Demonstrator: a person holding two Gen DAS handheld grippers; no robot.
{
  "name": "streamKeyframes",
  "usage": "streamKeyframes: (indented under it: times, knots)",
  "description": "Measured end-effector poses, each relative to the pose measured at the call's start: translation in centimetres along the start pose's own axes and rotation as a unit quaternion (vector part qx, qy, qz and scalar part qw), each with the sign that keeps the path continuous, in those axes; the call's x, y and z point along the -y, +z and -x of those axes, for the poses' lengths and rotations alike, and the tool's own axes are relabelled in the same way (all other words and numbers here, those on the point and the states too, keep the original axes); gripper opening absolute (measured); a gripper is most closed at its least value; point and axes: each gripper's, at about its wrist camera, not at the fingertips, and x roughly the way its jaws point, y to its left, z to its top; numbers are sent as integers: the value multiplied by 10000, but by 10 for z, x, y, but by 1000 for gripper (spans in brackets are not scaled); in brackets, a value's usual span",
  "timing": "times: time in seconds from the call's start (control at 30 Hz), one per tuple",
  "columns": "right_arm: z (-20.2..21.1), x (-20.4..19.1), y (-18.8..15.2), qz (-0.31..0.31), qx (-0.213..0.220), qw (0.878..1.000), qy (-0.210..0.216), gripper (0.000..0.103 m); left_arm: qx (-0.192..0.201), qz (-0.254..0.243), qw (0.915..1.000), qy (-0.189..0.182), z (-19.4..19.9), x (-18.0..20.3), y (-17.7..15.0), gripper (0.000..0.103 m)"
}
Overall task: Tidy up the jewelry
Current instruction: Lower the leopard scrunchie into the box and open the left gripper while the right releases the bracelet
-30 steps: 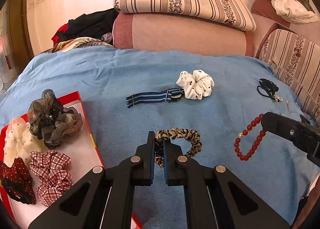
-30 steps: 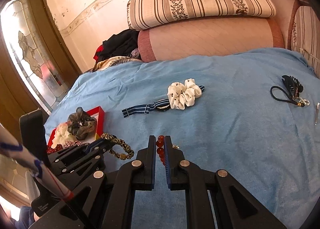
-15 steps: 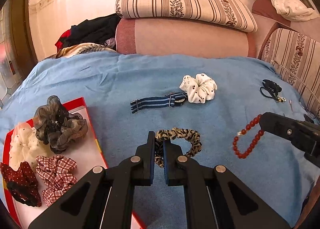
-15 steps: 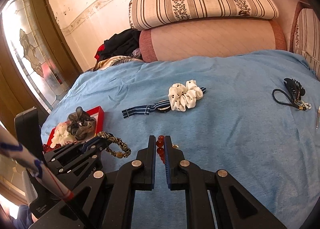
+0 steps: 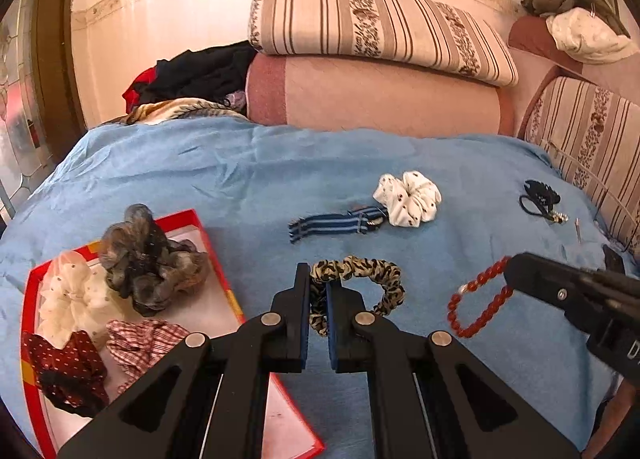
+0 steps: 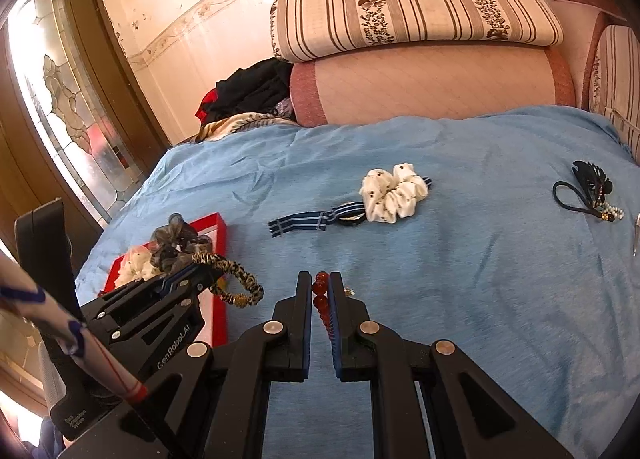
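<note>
The left claw (image 5: pixel 318 301) pinched the leopard-print scrunchie (image 5: pixel 376 279), its loop hanging just right of the red tray (image 5: pixel 224 279); the right claw (image 6: pixel 324 299) was pressed together on the red bead bracelet (image 5: pixel 478 301), farther right of the tray; the tray lay on the blue bedspread (image 5: pixel 280 163) and held a grey scrunchie (image 5: pixel 148 259), a cream one (image 5: pixel 70 299), a checked one (image 5: pixel 140 343) and a dark red dotted one (image 5: pixel 60 363); beyond the tray lay a striped blue band (image 5: pixel 332 223) touching a white spotted scrunchie (image 5: pixel 408 199); well right of the tray sat a black hair tie (image 5: pixel 540 199).
</note>
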Motion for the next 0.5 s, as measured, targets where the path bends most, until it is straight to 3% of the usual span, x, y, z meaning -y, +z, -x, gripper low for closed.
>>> streamKeyframes:
  times: [0.23, 0.5]
  knots:
    - [-9, -31, 4, 62, -107, 9999, 92, 9, 153, 320, 9993, 81, 17, -39, 7, 7]
    - [-24, -87, 12, 401, -217, 9982, 390, 9, 316, 887, 9943, 508, 37, -112, 8, 7]
